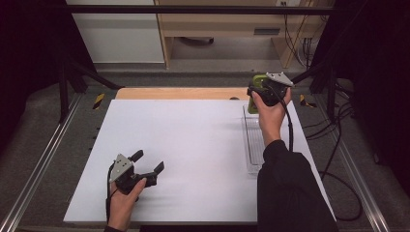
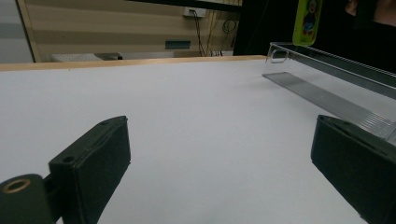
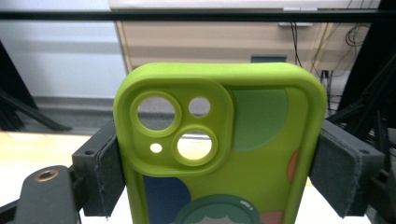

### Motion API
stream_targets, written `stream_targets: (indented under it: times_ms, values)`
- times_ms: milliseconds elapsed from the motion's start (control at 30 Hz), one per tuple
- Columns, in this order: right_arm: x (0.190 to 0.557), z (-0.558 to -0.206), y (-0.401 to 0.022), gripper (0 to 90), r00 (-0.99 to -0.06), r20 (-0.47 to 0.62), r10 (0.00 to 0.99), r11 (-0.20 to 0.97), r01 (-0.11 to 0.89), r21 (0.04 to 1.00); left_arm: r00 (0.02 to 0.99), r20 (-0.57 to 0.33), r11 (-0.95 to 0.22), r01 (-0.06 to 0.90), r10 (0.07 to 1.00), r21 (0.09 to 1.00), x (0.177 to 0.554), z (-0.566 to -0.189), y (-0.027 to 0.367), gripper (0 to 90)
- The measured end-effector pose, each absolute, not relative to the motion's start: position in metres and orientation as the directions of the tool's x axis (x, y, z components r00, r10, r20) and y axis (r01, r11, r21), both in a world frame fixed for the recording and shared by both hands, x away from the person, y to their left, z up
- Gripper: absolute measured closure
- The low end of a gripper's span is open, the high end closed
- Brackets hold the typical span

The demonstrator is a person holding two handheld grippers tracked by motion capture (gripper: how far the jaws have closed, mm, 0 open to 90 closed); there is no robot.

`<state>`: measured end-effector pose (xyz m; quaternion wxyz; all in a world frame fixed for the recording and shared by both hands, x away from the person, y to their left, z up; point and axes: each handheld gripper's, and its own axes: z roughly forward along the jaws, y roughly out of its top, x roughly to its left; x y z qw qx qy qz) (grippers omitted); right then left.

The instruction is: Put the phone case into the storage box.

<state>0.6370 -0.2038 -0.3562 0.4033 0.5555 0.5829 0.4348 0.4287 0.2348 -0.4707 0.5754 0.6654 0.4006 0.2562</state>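
Right gripper view: the right hand-held gripper [image 3: 219, 172] pinches a green phone case [image 3: 219, 140] by its edges, upright; the left hand-held gripper [image 1: 147, 162] rests spread on the desk [image 1: 193, 145].

Overhead forward-down view, low gripper views (close), sharing clear tray [image 1: 253, 145]

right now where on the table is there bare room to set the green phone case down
Most of the white table is bare: the wide middle between the left gripper and the clear tray. The tray itself looks empty. It is tight only at the right edge, around the right gripper holding the phone case.
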Motion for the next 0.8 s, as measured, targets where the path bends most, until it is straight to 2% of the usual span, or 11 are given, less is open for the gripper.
stream_targets:
  times_ms: [800]
  values:
    - [0.654, -0.388, -0.200, 16.5, -0.028, 0.008, 1.000, 0.003, 0.348, 0.938, 0.547, -0.110, -0.023, 0.230, 0.830, 0.973, 0.429, -0.471, 0.238, 4.5]
